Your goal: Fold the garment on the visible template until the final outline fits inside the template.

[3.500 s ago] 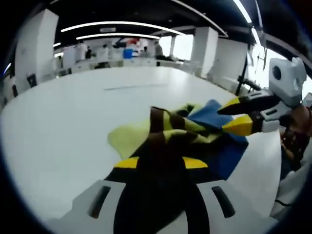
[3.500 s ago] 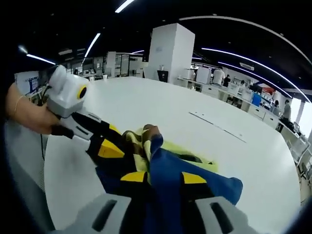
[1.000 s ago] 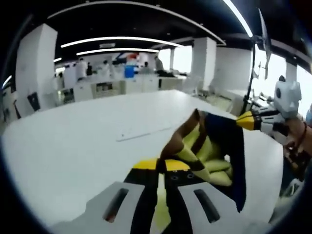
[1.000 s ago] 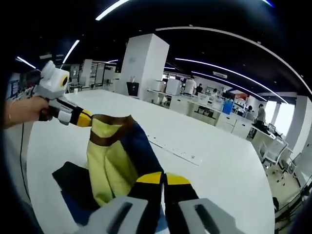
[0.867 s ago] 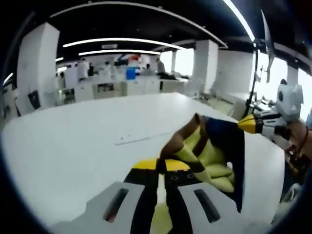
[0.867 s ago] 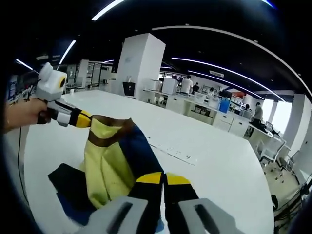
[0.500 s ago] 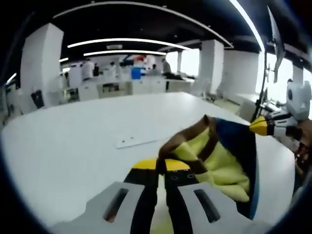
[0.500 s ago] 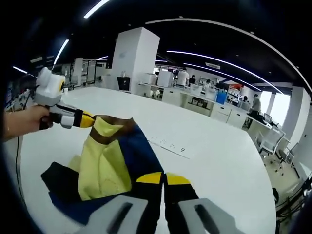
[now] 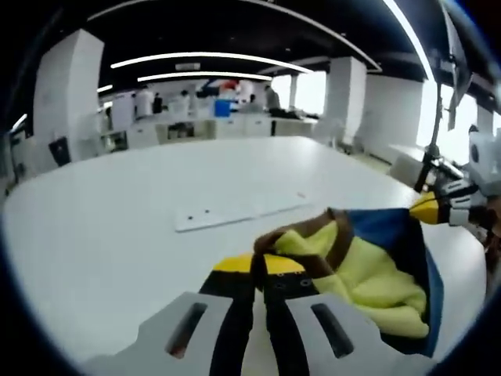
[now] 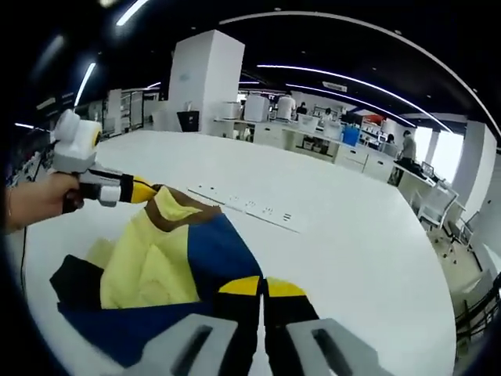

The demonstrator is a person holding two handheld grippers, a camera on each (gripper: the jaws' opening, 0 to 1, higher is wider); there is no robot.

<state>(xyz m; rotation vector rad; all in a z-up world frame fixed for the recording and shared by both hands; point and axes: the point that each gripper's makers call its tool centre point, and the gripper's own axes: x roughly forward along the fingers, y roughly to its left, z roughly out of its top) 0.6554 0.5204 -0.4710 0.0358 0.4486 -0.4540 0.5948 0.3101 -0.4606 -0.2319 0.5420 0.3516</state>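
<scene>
In the right gripper view the left hand-held gripper (image 10: 149, 192), held in a hand (image 10: 35, 205), pinches the brown-edged corner of the garment (image 10: 168, 262), its yellow and blue cloth stretched above the white bench (image 10: 352, 251). The right hand-held gripper (image 10: 262, 286) is pressed together on the blue edge. In the left gripper view the garment (image 9: 368, 266) hangs between the left hand-held gripper (image 9: 262, 265) and the right one (image 9: 429, 210)
</scene>
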